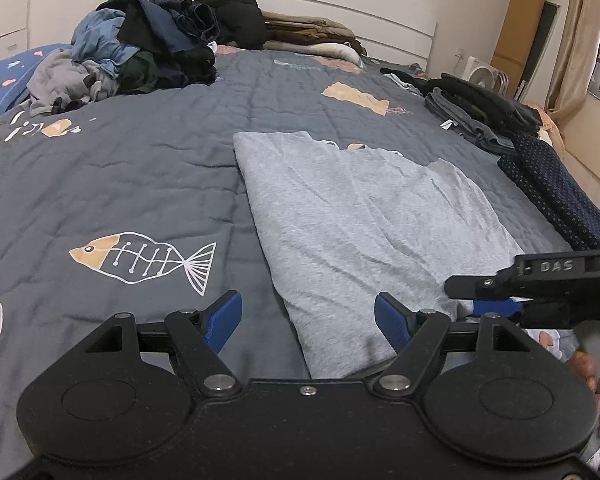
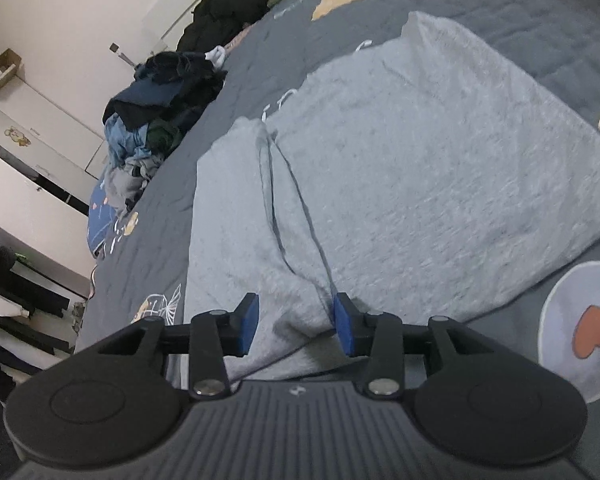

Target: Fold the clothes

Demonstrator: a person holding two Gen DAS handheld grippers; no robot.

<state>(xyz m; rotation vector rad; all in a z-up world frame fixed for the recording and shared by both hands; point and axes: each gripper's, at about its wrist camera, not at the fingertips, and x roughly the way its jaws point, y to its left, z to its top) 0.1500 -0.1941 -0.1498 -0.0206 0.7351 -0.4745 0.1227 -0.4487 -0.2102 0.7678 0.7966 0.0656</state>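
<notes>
A light grey garment (image 1: 360, 220) (image 2: 420, 160) lies flat on the dark grey quilt (image 1: 140, 180), with one side folded over lengthwise. My left gripper (image 1: 308, 312) hovers open over the garment's near left edge, nothing between its blue pads. My right gripper (image 2: 296, 320) is low over the near hem. A ridge of grey cloth lies between its blue pads, which stand apart from it, so it is open. In the left wrist view the right gripper (image 1: 466, 298) comes in from the right, at the garment's near right corner.
A heap of unfolded dark and blue clothes (image 1: 140, 48) (image 2: 156, 120) sits at the far left of the bed. Folded dark clothes (image 1: 484, 112) and a navy dotted garment (image 1: 556, 192) line the right edge. White cabinets (image 2: 28, 200) stand beyond the bed.
</notes>
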